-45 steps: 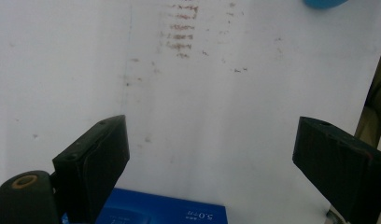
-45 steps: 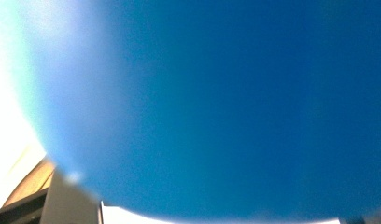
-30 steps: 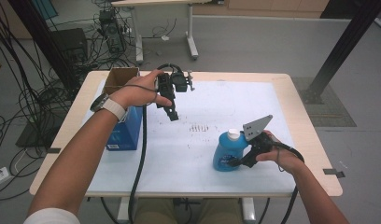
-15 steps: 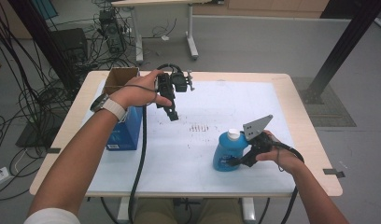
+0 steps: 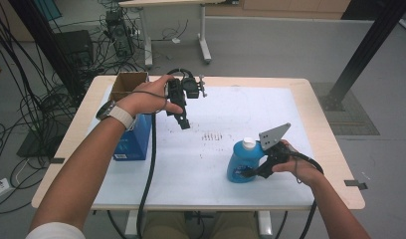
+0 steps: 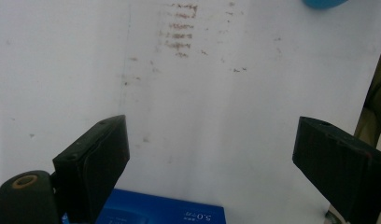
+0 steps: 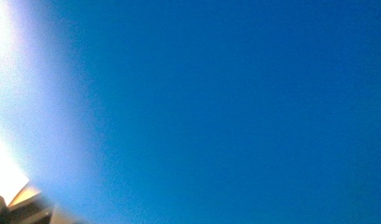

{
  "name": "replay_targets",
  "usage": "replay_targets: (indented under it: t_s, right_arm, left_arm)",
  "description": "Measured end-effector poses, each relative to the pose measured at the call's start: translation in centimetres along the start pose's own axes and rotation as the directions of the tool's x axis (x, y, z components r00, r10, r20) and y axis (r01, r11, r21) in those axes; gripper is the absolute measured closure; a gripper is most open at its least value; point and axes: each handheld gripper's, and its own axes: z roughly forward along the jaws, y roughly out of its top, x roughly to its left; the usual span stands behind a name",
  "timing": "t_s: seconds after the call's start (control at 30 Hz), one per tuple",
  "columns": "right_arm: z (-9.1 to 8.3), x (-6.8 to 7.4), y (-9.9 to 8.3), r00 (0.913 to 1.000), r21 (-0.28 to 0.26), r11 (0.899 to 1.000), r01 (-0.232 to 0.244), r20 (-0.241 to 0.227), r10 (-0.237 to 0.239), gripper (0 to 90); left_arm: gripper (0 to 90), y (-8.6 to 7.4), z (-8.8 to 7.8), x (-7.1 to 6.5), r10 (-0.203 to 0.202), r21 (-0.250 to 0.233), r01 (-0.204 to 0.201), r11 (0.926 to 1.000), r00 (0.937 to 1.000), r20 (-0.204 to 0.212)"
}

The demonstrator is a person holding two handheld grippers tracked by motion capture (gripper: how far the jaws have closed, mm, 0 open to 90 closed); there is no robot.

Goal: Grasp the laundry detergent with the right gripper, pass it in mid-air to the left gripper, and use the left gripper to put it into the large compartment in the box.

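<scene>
A blue detergent bottle (image 5: 239, 164) with a white cap (image 5: 248, 144) stands upright near the table's front right. My right gripper (image 5: 251, 173) reaches in from its right side, with the bottle between its jaws. Those jaws have just been closing on it. In the right gripper view the bottle's blue surface (image 7: 226, 112) is pressed up close. My left gripper (image 5: 183, 123) hangs above the table's left middle, pointing down. Its jaws stand wide apart with nothing between them (image 6: 207, 135), and a blue edge of the bottle (image 6: 321, 3) shows at the top.
A blue carton (image 5: 134, 137) stands at the table's left, also seen below my left jaws (image 6: 165, 212). An open cardboard box (image 5: 129, 82) sits behind it. The white mat (image 5: 241, 109) has small brown marks in the middle. Cables and a second table lie beyond.
</scene>
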Motion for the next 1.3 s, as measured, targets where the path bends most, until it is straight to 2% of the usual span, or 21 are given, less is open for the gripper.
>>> replay_targets:
  t_s: [0.8, 1.3]
  right_arm:
    - [0.15, -0.20, -0.18, 0.9999, -0.029, 1.000, 0.001, -0.014, -0.002, 39.2]
    - [0.12, -0.05, -0.19, 0.9996, -0.030, 0.999, 0.026, -0.004, -0.026, 40.6]
  left_arm:
    - [11.4, -0.34, 0.14, 0.09, -0.010, -0.006, 0.010, 0.9999, 0.9999, 0.003]
    - [11.7, -0.25, 0.20, 0.04, -0.007, -0.010, 0.007, 0.9999, 1.0000, 0.003]
